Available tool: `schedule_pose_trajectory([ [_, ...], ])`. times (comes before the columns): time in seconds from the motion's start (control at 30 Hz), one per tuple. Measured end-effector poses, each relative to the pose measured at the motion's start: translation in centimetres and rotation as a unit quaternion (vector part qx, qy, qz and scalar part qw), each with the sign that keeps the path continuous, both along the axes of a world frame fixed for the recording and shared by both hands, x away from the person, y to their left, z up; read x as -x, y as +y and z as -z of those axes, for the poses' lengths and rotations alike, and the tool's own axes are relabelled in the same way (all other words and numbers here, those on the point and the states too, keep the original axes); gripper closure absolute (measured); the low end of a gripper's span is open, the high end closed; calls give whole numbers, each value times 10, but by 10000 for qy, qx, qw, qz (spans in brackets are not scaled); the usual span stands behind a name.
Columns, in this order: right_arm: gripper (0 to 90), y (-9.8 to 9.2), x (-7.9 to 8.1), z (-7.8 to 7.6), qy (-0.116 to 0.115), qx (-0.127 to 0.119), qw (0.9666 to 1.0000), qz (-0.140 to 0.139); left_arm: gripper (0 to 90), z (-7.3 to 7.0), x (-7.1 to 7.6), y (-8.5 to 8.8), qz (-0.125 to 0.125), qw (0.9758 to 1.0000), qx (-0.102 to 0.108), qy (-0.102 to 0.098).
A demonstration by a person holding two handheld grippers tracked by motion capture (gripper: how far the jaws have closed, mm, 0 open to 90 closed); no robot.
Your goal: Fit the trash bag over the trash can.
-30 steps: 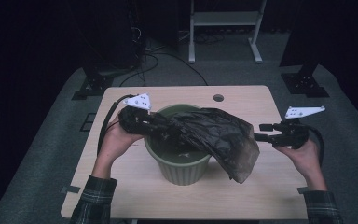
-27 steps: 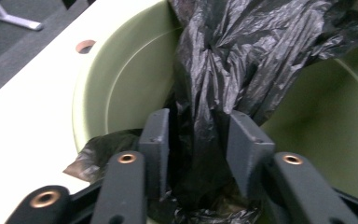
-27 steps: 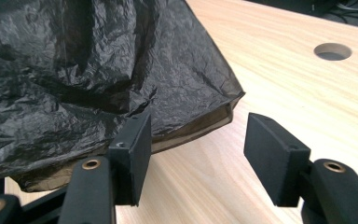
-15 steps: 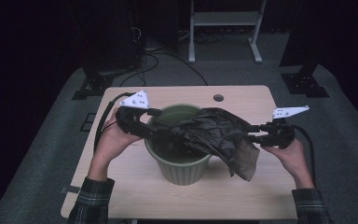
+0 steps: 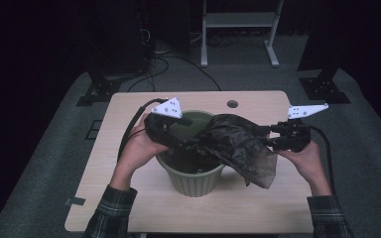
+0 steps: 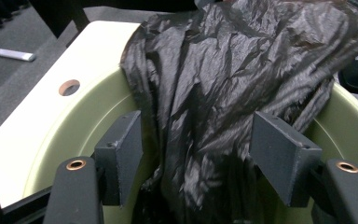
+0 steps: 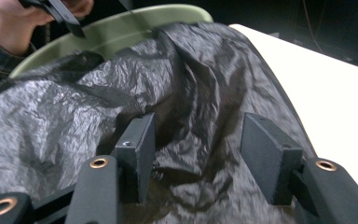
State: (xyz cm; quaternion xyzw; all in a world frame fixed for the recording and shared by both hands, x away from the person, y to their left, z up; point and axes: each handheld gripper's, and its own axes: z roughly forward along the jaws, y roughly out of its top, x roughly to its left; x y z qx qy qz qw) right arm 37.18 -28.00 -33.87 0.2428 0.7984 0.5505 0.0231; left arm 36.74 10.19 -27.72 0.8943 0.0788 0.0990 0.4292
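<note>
One green bin [image 5: 193, 173] stands on the one wooden table [image 5: 129, 198], and everything else sits around it. One black plastic bag [image 5: 238, 144] is draped across the bin's mouth: part hangs down inside the bin, the rest spills over the rim on the person's right side and droops toward the table.

There are two grippers, one in each of the person's two hands. The left gripper [image 5: 191, 143] reaches over the bin's left rim, its tips above the bin's opening. In the left gripper view, its two pads [image 6: 121, 154] stand apart on either side of a fold of the bag; its jaws have just been opening, and the bag lies loose between them without being pinched. The right gripper [image 5: 265, 134] sits just beyond the bin's right rim, pointing toward it. In the right gripper view, the bag bunches between its two pads [image 7: 137, 151], the left pad against the plastic and the right pad clear of it, so its jaws are parted, with no grip.

One round hole [image 5: 232, 104] shows in the table behind the bin.
</note>
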Motion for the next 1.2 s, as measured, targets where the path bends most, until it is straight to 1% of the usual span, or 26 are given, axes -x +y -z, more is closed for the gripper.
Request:
schedule_pose_trajectory([
  [0.13, 443, 11, -1, -9, -92, -6, 9999, -125, 338, 2, 1, -6, 66, 10000, -41, 20],
  [0.2, 443, 17, -1, -14, -123, -44, 9997, -191, 337, 2, 2, -7, 90, 10000, -21, 16],
  [0.23, 443, 20, -2, -16, -177, -66, 9995, -234, 337, 2, 2, -8, 102, 9999, -8, 20],
  [0.3, 443, 27, -3, -22, -187, -110, 9993, -310, 337, 1, 2, -9, 133, 9999, 5, 3],
  [0.4, 442, 41, -6, -29, -232, -87, 9989, -406, 336, 1, 3, -12, 168, 9998, 45, -12],
  [0.53, 441, 57, -10, -34, -242, -36, 9983, -519, 336, 0, 4, -15, 228, 9997, 79, -16],
  [0.67, 441, 70, -14, -38, -261, -3, 9979, -590, 338, 4, 3, -18, 278, 9996, 8, 31],
  [0.73, 441, 74, -15, -40, -284, -3, 9976, -629, 356, 6, 2, -19, 305, 9995, 23, 74],
  [0.8, 441, 79, -15, -42, -295, -1, 9974, -660, 419, 7, 1, -19, 356, 9993, -11, 114],
  [0.87, 441, 82, -15, -43, -289, 28, 9972, -685, 567, 8, 1, -19, 469, 9988, -63, 154],
  [0.9, 441, 83, -16, -44, -313, 37, 9971, -689, 658, 7, 1, -19, 486, 9986, -94, 194],
  [0.93, 441, 83, -15, -44, -316, 36, 9971, -685, 754, 7, 1, -18, 441, 9987, -103, 221],
  [1.0, 441, 81, -15, -45, -319, 31, 9972, -681, 864, 7, 0, -16, 396, 9988, -79, 293],
  [1.03, 441, 80, -15, -45, -315, 29, 9973, -669, 892, 7, -1, -13, 388, 9987, -52, 312],
  [1.07, 441, 78, -14, -46, -318, 17, 9973, -669, 900, 7, -1, -11, 368, 9988, -44, 305],
  [1.17, 441, 72, -12, -47, -338, 5, 9974, -633, 900, 7, -2, -3, 305, 9990, -1, 325],
  [1.2, 441, 69, -11, -47, -341, -12, 9975, -613, 900, 6, -2, 0, 308, 9989, -17, 342],
])
